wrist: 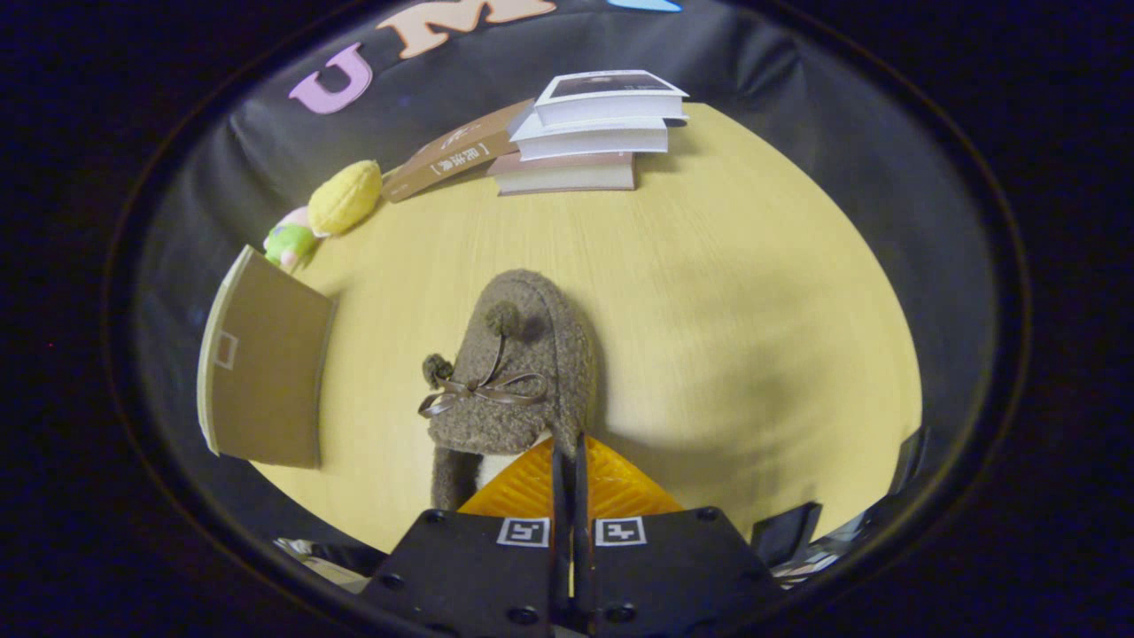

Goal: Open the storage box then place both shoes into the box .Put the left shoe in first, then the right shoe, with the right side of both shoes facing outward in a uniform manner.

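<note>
I am pinching the slipper (518, 363) at its rim with the hand-held gripper (569, 461); I should be lifting it level, steering toward the box (261, 363) left of it.

Fisheye view riding on the gripper (568, 443), angled down over the worktop (726, 292).

It looks forward along the nearly closed jaws, sitting close above a fuzzy brown shoe (518, 372) just ahead; beyond lie a book stack (594, 133) at the worktop's far edge and an open box flap (261, 368) off to the left.
</note>
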Demonstrator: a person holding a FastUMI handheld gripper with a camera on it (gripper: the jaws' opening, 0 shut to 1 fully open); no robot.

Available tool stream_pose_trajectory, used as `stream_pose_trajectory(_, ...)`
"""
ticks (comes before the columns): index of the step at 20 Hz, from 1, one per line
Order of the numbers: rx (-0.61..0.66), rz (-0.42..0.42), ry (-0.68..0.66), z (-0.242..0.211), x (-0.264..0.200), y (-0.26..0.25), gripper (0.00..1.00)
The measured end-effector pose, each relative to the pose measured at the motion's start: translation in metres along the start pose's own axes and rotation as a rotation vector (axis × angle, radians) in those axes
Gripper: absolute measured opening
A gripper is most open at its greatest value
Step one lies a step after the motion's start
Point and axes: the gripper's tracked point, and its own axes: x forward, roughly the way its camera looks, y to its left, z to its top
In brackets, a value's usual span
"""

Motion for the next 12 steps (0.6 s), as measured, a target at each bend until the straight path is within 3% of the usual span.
stream_pose_trajectory(4,0.059,0.010,-0.045,0.005,-0.005,0.014,0.04)
stream_pose_trajectory(12,0.138,0.122,-0.068,0.022,-0.040,0.083,0.04)
